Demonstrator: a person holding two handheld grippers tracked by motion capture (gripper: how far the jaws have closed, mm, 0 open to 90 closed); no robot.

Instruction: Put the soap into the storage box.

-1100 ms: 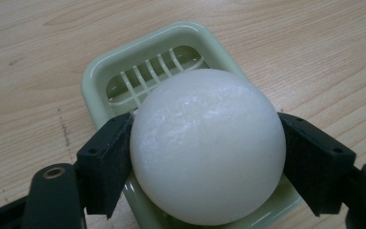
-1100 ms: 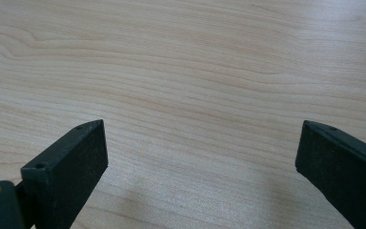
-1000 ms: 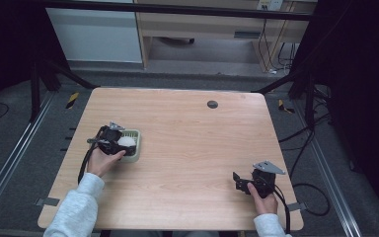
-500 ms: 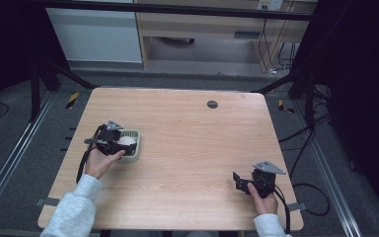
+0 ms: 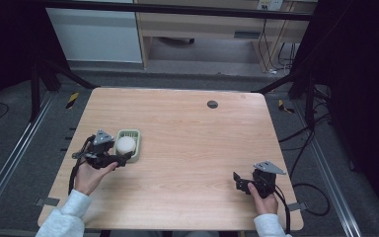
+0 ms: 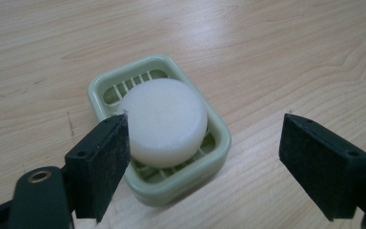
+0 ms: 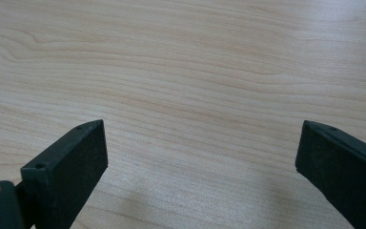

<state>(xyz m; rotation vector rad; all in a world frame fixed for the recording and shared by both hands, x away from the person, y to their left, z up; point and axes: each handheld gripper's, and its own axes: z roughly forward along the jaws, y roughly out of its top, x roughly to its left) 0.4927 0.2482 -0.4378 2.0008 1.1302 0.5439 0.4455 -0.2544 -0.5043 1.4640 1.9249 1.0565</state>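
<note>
A round white soap bar [image 5: 125, 144] [image 6: 164, 119] lies in a pale green slotted soap dish [image 5: 137, 148] [image 6: 219, 138] on the left part of the wooden table [image 5: 192, 138]. My left gripper [image 5: 123, 159] [image 6: 204, 119] sits just on the near-left side of the dish. Its jaws have just been opening; they stand wide and its pads press on nothing, with the soap just beyond them. At the table's near right, my right gripper [image 5: 238, 181] [image 7: 200, 126] rests open over bare wood.
A small black round grommet [image 5: 212, 104] sits in the tabletop near the far edge. Cables trail from both grippers off the near edge. Dark frame legs and a cabinet stand beyond the table.
The left gripper has drawn back from over the dish toward the near left and its jaws have spread. The soap stays in the dish. The right hand has kept still.
</note>
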